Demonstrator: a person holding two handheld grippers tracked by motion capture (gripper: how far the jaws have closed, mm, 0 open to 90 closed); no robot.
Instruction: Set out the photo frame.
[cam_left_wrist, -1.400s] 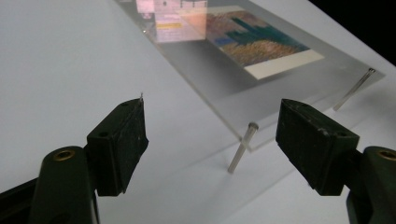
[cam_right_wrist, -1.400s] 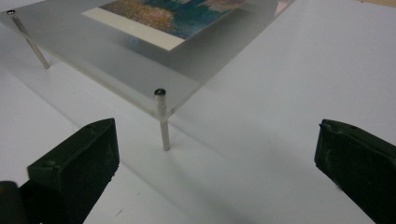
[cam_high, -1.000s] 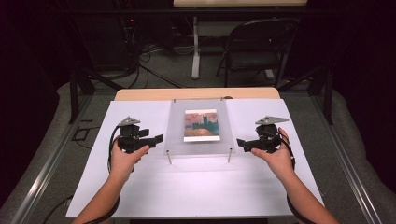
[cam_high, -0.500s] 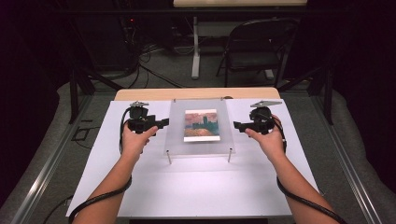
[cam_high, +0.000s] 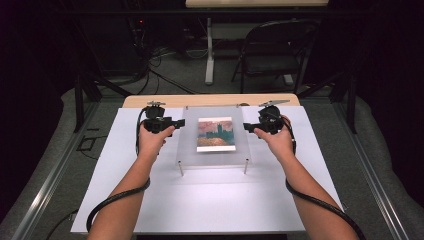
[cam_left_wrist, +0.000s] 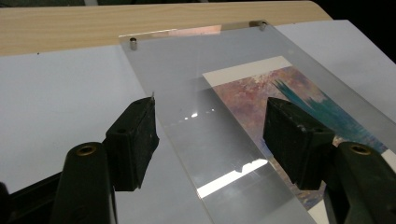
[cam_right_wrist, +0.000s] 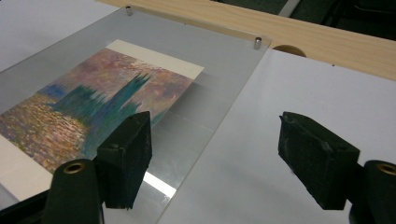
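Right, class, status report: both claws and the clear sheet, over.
Left claw and right claw open, jaws just been closing, each straddling a side edge of the clear sheet. Sheet on its posts over the picture. Nothing in the way.

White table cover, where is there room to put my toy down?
The white table cover is bare in front, between the clear plate's near edge and the two forearms. Bare strips also run outside the left gripper and right gripper. The middle is crowded: the clear plate over the painting print, both grippers at its sides.

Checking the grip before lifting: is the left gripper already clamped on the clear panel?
No: the left gripper stands open, pads astride the clear panel edge.
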